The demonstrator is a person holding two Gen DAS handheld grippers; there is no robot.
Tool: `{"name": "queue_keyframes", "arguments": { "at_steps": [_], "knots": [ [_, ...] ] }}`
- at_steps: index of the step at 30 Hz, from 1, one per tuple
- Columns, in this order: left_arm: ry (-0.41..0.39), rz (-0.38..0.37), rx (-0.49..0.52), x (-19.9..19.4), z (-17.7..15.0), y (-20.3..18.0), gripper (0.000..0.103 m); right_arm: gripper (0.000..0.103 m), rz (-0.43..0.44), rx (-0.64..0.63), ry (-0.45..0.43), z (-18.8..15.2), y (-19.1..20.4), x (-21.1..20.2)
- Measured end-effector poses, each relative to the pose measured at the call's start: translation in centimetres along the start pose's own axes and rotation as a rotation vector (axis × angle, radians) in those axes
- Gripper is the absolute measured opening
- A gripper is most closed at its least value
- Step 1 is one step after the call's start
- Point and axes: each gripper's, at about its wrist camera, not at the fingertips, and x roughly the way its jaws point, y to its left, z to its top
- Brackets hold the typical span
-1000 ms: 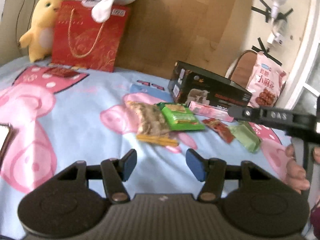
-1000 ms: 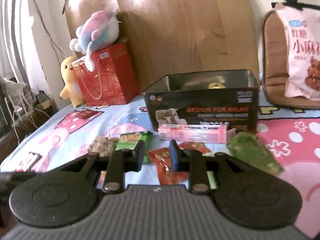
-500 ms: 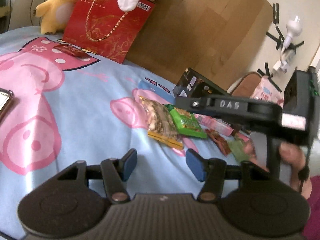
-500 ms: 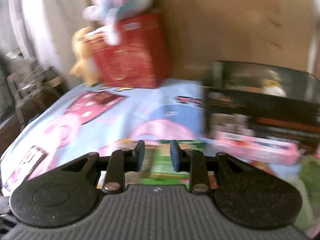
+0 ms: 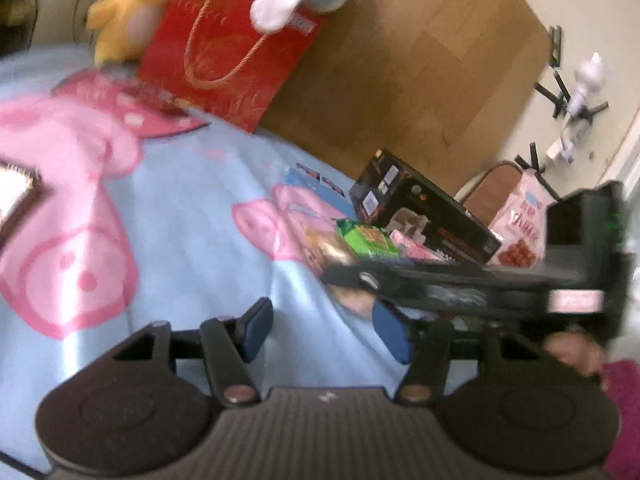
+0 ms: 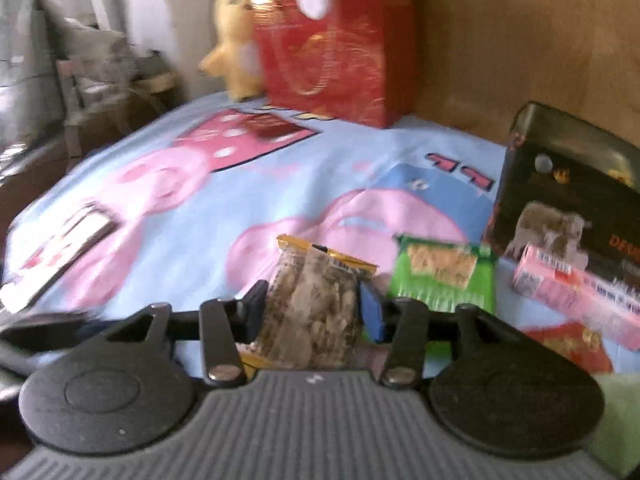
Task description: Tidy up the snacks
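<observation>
2 grippers are yours here. Your right gripper (image 6: 312, 308) is spread wide around the clear nut-mix packet (image 6: 312, 312), which lies on the pig-print sheet (image 6: 180, 208); whether the blue pads (image 6: 370, 312) actually touch the wrapper, you cannot tell. At 2 o'clock from that packet lies the green snack pack (image 6: 444, 276), and at 3 o'clock the pink box (image 6: 580, 292) rests against the black tin (image 6: 568, 196). A red packet (image 6: 568, 344) lies at 4 o'clock. Your left gripper (image 5: 322, 330) hangs above bare sheet, fingers spread apart with nothing between them. At 11 o'clock stands the red gift bag (image 6: 332, 48).
</observation>
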Motion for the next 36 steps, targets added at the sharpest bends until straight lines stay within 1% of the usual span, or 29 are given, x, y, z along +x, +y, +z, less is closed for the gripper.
{"name": "queue_keyframes", "arguments": {
  "at_steps": [1, 2, 3, 6, 8, 9, 10, 12, 14, 16, 18, 20, 22, 24, 26, 28, 30, 32, 34, 36],
  "knots": [
    [-0.016, -0.011, 0.016, -0.2, -0.1, -0.2, 0.058, 0.048, 0.032, -0.018, 0.019, -0.7, -0.3, -1.0],
    [-0.007, -0.041, 0.031, -0.2, -0.1, -0.3, 0.058, 0.049, 0.015, -0.058, 0.022, -1.5, -0.4, -2.1],
    [0.011, -0.054, 0.038, 0.1, -0.1, -0.4, 0.058, 0.049, 0.005, -0.092, 0.028, -2.3, -0.5, -3.0],
    [0.047, -0.061, 0.036, 0.6, 0.0, -0.4, 0.058, 0.049, 0.054, -0.156, 0.060, -4.3, -1.1, -5.9],
    [0.062, -0.065, 0.026, 0.9, 0.1, -0.3, 0.059, 0.051, 0.052, -0.205, 0.067, -5.4, -0.8, -7.2],
    [0.066, -0.068, 0.023, 1.0, 0.1, -0.3, 0.060, 0.054, 0.036, -0.225, 0.047, -5.9, -0.6, -8.0],
    [0.070, -0.068, 0.020, 1.0, 0.0, -0.3, 0.060, 0.062, 0.018, -0.223, 0.005, -6.4, -0.5, -9.0],
    [0.075, -0.060, 0.027, 1.0, 0.0, -0.4, 0.061, 0.070, 0.012, -0.161, -0.069, -6.7, -0.8, -10.5],
    [0.086, -0.045, 0.050, 1.1, 0.1, -0.8, 0.064, 0.071, 0.006, -0.083, -0.132, -7.2, -1.2, -11.9],
    [0.102, -0.034, 0.078, 1.5, 0.4, -1.6, 0.069, 0.076, -0.022, -0.025, -0.164, -7.8, -1.0, -12.3],
    [0.116, -0.043, 0.100, 2.2, 0.8, -2.4, 0.070, 0.077, -0.032, 0.004, -0.160, -8.4, -0.7, -11.7],
    [0.130, -0.043, 0.132, 2.9, 1.3, -3.6, 0.070, 0.078, -0.038, 0.015, -0.130, -9.0, -0.1, -10.6],
    [0.145, -0.043, 0.162, 3.8, 1.5, -4.8, 0.068, 0.078, -0.080, -0.010, -0.089, -9.4, 0.3, -9.6],
    [0.185, -0.039, 0.186, 4.7, 1.3, -5.9, 0.066, 0.078, -0.139, -0.063, -0.071, -9.9, 0.7, -9.4],
    [0.245, -0.049, 0.206, 5.5, 0.6, -6.8, 0.061, 0.078, -0.182, -0.071, -0.085, -10.2, 0.2, -10.1],
    [0.246, -0.046, 0.272, 5.3, -0.5, -8.1, 0.060, 0.078, -0.237, -0.052, -0.101, -10.7, -0.9, -11.1],
    [0.261, -0.065, 0.291, 4.9, -1.2, -8.9, 0.060, 0.078, -0.300, -0.022, -0.117, -11.2, -2.1, -12.1],
    [0.272, -0.087, 0.284, 4.3, -1.3, -9.2, 0.060, 0.078, -0.310, 0.026, -0.147, -11.8, -3.0, -13.4],
    [0.234, -0.086, 0.267, 3.2, -0.5, -8.9, 0.064, 0.078, -0.286, 0.076, -0.181, -12.5, -3.5, -14.9],
    [0.212, -0.079, 0.221, 2.3, 0.8, -7.9, 0.064, 0.078, -0.277, 0.108, -0.202, -13.2, -3.5, -15.9]
  ]
}}
